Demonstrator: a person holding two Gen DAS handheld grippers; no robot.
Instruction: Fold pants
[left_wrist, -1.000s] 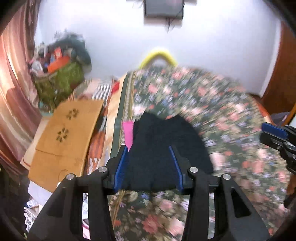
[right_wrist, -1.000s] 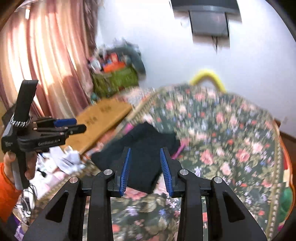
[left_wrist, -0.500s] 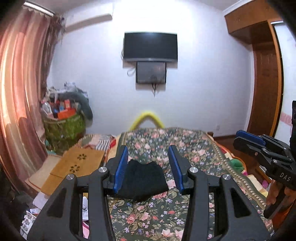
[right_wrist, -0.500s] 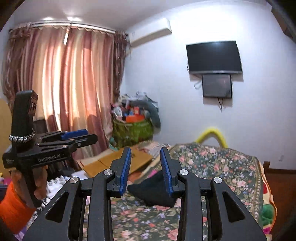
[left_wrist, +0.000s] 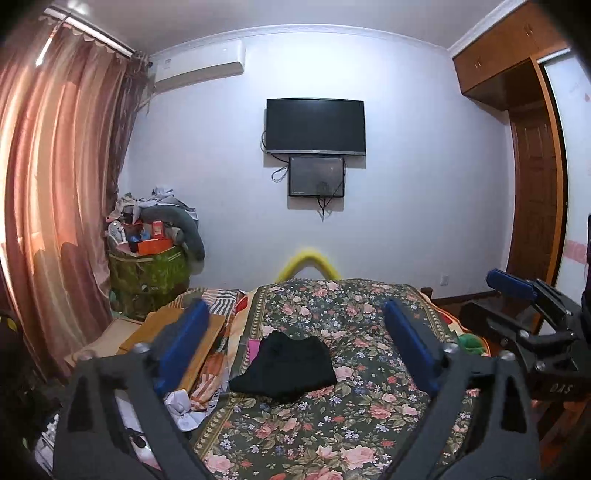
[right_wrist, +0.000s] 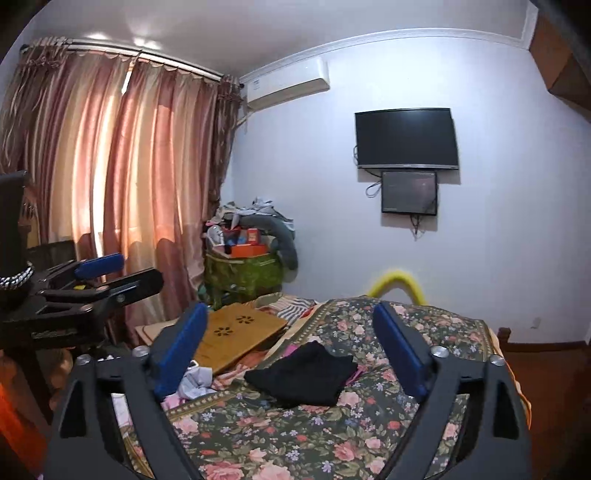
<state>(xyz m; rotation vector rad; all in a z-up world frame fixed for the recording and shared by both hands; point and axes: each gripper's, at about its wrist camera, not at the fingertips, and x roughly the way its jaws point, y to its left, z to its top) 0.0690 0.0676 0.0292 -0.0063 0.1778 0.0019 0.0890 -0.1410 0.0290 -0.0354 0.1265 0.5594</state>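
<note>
Bedroom: pink curtains (right_wrist: 110, 177) at left, green hamper (left_wrist: 147, 273) piled with clutter in the corner, wall TV (left_wrist: 316, 125) opposite. Floral bed (left_wrist: 351, 424) below. Left claw (left_wrist: 295, 354) held above it, fingers wide apart, gripping nothing. Folded black pants (left_wrist: 288, 369) lie near the bed's left edge. Right claw (right_wrist: 291, 354) likewise spread apart and empty.

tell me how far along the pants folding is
Looks done: the black fabric pants lie as a compact folded bundle on the floral bedspread. In hand: nothing; the left gripper and right gripper are both open, held back from the bundle. Left: apparently nothing; I can't judge the fold's neatness from here.
</note>
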